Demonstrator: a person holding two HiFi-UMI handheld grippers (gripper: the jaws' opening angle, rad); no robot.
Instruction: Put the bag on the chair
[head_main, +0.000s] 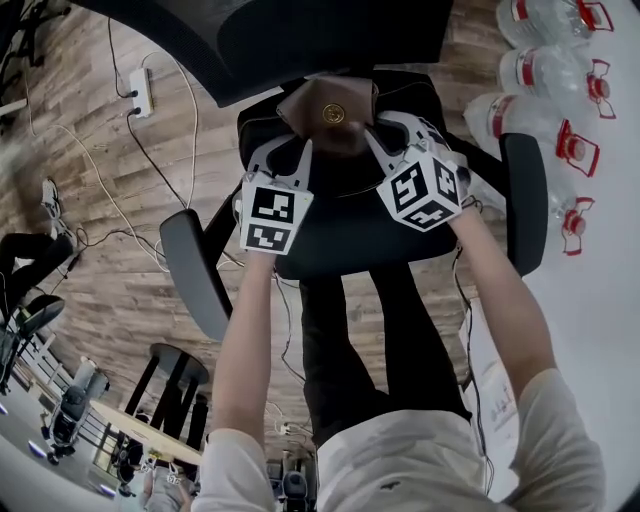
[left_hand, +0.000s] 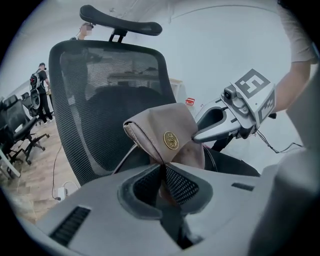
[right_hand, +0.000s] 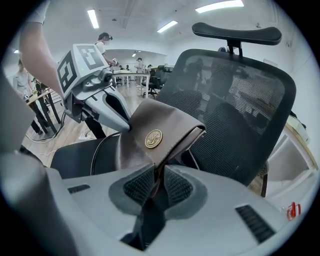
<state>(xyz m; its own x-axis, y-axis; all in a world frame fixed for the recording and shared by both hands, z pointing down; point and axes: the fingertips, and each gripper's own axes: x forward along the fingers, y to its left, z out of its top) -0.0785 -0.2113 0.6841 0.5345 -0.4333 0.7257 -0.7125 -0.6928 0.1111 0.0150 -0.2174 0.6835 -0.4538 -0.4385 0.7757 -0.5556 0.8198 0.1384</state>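
So both tools are on the job here. The left gripper (left_hand: 162, 176) has its jaws pressed together on a fold of the brown flap bag (left_hand: 167, 131), and the right gripper (right_hand: 156, 184) is pinching the opposite edge of the same flap the same way. Neither one is spread at all: in both gripper views the leather goes straight down between the mesh pads.

The bag, the one with the round gold emblem (right_hand: 153, 138), hangs between the two grippers over the rear part of the office chair's seat (head_main: 345, 245), close to the mesh backrest (left_hand: 100, 95). I can't tell whether its bottom is touching the cushion yet, because the grippers and the flap cover that spot in every view. From overhead it sits roughly midway between the two armrests (head_main: 195, 275).

My read is that this is the placing step, with the bag over the target but not let go.

The next move looks simple:
- Bring both hands down evenly so the base lands flat on the seat and not on the rear edge.
- Keep it back from the front edge so it can't slide off.
- Then open both jaws together. If one side lets go first, I'd guess the bag flops sideways toward an armrest.
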